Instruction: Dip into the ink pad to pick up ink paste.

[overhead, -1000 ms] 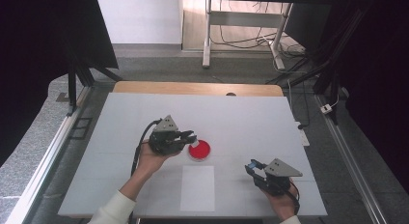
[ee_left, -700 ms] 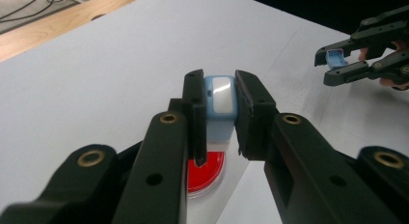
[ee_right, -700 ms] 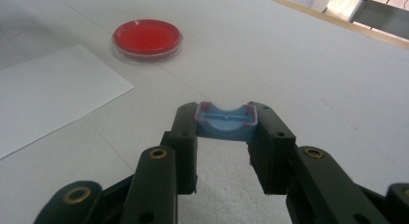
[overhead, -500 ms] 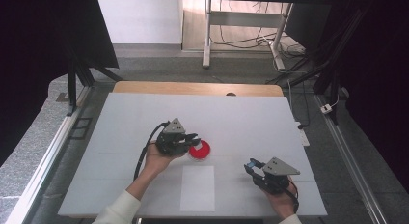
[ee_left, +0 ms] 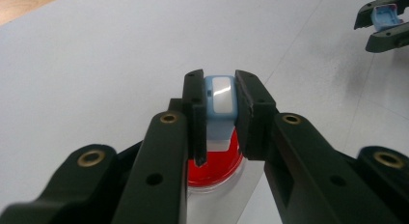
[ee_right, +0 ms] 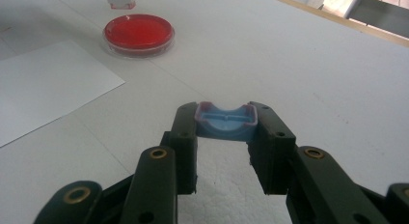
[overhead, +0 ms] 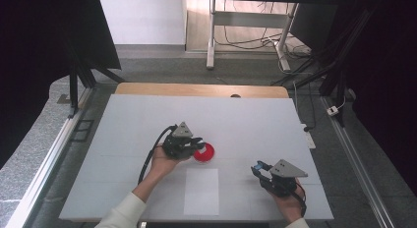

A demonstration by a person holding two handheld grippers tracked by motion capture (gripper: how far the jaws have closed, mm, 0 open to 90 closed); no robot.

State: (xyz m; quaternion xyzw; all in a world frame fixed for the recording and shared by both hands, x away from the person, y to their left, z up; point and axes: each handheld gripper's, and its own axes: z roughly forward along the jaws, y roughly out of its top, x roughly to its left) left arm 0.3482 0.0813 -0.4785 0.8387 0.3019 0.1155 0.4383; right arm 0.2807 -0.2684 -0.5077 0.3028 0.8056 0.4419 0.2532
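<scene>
The left gripper (ee_left: 219, 118) pinched a small light-blue piece (ee_left: 220, 105) just over the red dish (overhead: 203, 153), mid-table. The right gripper (ee_right: 225, 137) clamped a blue cap (ee_right: 224, 121) between its jaws, low over the white table (overhead: 255, 120), well apart from the dish. A paper sheet (overhead: 201, 191) lay near the dish.

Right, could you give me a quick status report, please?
Left tongs shut on blue stamp, over red dish. Right tongs shut on blue cap, off to the side. Nothing in the way.
</scene>
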